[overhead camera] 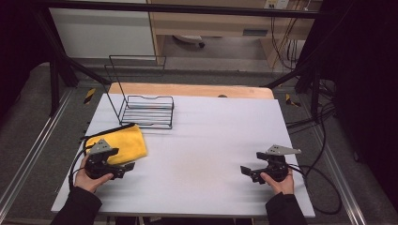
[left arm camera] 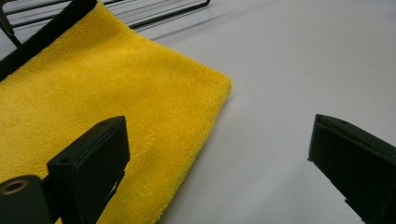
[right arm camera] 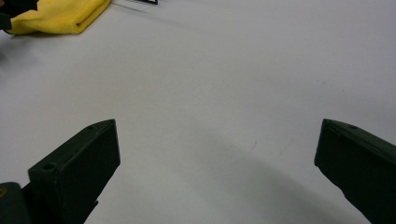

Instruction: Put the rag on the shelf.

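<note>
A white desk [overhead camera: 202,140] carries all the items, its far edge showing a strip of bare wood. At its far left stands a black wire rack [overhead camera: 145,111], with a tall wire back and a low slatted base. Just in front of the rack lies a folded yellow cloth [overhead camera: 123,142] with a black trim along its far edge, flat on the desk near the left side. The left tool [overhead camera: 126,169], held in the person's left hand [overhead camera: 89,178], sits at the cloth's near edge; in the left gripper view its jaws are wide apart, one over the cloth [left arm camera: 116,102], the other over bare desk. The right tool [overhead camera: 246,171], held in the right hand [overhead camera: 281,182], rests near the desk's right front, well apart from the cloth, jaws likewise spread wide with nothing between them.
</note>
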